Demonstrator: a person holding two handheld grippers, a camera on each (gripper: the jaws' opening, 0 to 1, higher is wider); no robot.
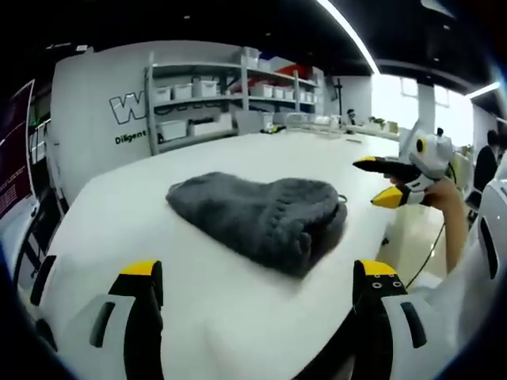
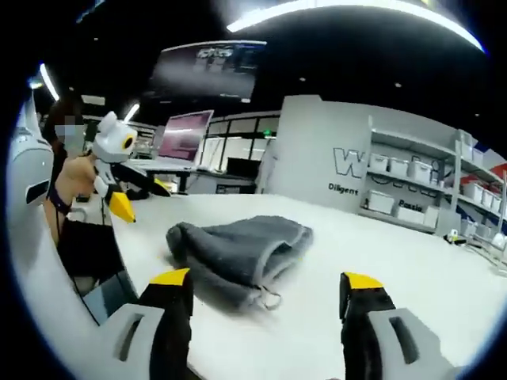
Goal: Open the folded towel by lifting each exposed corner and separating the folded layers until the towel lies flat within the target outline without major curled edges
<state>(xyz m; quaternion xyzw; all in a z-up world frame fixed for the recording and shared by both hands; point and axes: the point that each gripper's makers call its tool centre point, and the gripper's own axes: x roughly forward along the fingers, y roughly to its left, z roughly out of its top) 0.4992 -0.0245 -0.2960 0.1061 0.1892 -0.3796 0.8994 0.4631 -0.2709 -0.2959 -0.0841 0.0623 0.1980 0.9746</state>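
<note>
We have not started the unfolding yet: the grey towel (image 1: 257, 218) lies folded and bunched in the middle of the white table (image 1: 238, 324). Our left gripper (image 1: 257, 297) and right gripper (image 2: 265, 309) both hover wide open, holding nothing. Nothing blocks the way; shelves with bins (image 1: 230, 95) stand far behind.
</note>
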